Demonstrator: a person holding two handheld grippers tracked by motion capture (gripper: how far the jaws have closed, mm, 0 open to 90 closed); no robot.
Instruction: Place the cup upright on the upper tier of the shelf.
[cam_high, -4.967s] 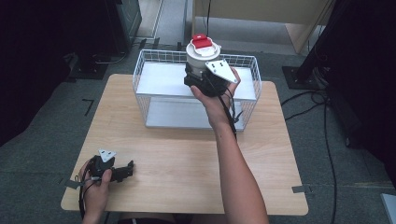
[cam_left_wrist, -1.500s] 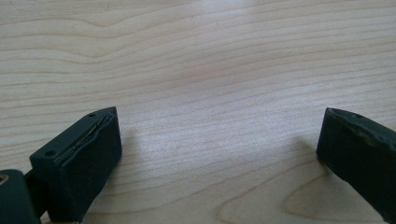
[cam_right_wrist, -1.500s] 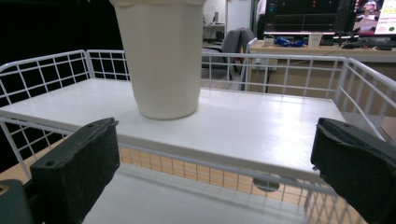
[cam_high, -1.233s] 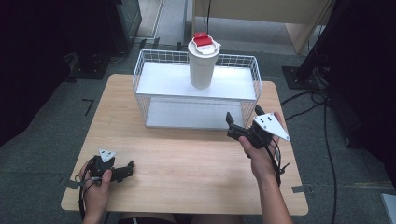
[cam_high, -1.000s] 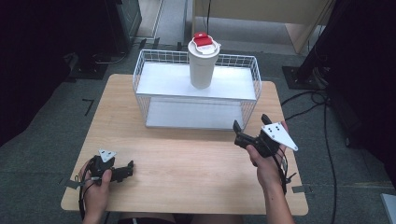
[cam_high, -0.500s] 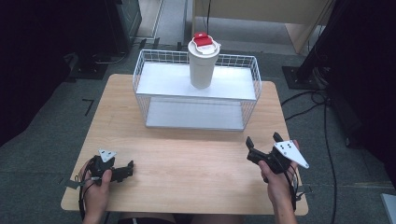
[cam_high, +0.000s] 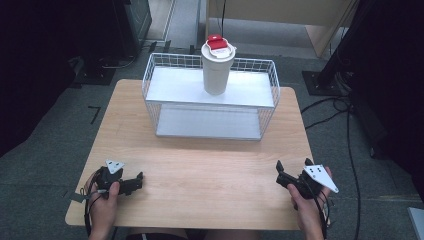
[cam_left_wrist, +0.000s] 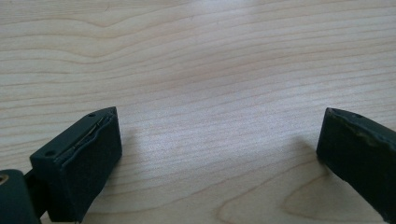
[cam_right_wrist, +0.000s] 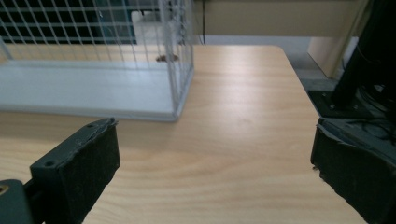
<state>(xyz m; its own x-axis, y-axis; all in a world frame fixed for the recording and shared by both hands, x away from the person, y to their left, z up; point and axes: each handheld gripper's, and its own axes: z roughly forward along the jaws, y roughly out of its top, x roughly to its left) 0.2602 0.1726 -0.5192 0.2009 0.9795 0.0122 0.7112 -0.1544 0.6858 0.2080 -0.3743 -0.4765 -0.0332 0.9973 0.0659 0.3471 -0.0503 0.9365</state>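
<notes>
A tall white cup (cam_high: 217, 70) with a red piece on its lid stands upright on the top shelf of a white wire rack (cam_high: 210, 97) at the far middle of the wooden table (cam_high: 200, 160). My right gripper (cam_high: 287, 171) rests open near the table's front right corner, far from the cup. Its own view shows the jaws wide apart over bare wood, with the rack's corner (cam_right_wrist: 180, 70) ahead on the left. My left gripper (cam_high: 138, 181) sits open at the front left, and its fingers (cam_left_wrist: 88, 158) frame only wood grain.
The rack's lower shelf (cam_high: 207, 124) is white and bare. Dark equipment stands and cables (cam_high: 340, 105) lie on the grey floor to the right of the table. A wide stretch of tabletop lies between the two grippers.
My right gripper, which was up at the cup on the rack, let it go and drew back to the front right of the table. The left gripper stayed still.
</notes>
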